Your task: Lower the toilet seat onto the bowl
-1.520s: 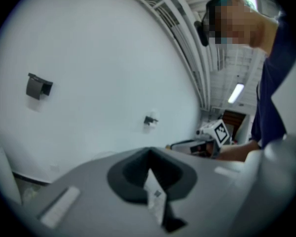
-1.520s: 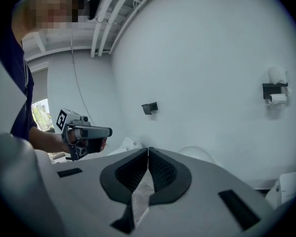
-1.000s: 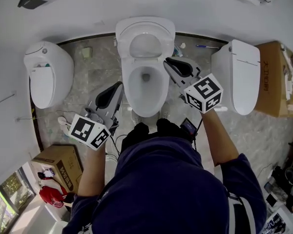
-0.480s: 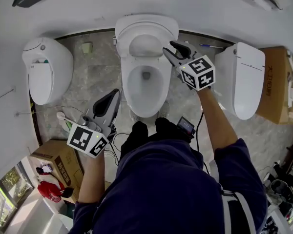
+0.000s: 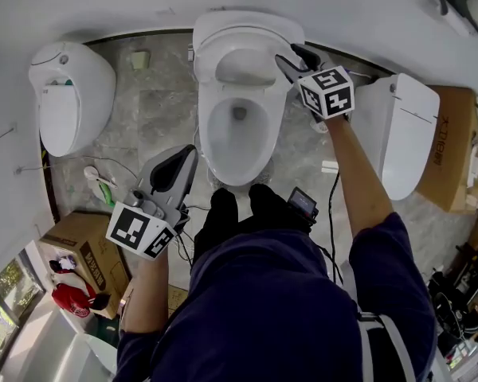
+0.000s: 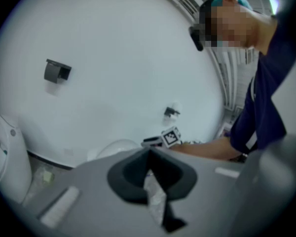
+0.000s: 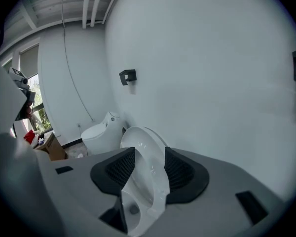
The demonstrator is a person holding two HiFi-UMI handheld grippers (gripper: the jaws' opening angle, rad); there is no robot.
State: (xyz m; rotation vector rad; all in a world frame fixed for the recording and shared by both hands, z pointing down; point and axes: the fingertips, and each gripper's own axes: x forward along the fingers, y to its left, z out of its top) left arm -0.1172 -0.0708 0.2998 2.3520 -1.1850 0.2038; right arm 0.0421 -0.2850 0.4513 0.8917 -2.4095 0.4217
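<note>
The white toilet (image 5: 209, 146) stands in the middle of the head view, its seat (image 5: 247, 44) raised against the wall. My right gripper (image 5: 291, 59) reaches the seat's right edge. In the right gripper view the seat (image 7: 149, 154) passes between the two dark pads of that gripper (image 7: 147, 166), whose jaws have just been opening and stand apart around it. My left gripper (image 5: 189, 153) hangs low beside the bowl's left front, jaws together, holding nothing. From the left gripper view (image 6: 149, 154) the pads meet, and the right gripper's marker cube (image 6: 171, 136) shows beyond them.
A second toilet (image 5: 64, 94) stands at the left and a third (image 5: 402, 130) at the right. Cardboard boxes sit at the lower left (image 5: 76, 253) and far right (image 5: 454, 146). A small black device (image 5: 303, 204) and cables lie on the marble floor by the person's shoes (image 5: 223, 209).
My right gripper has travelled from beside the bowl up to the raised seat, and its jaws have spread around the seat's right edge. The left gripper has sunk a little.
</note>
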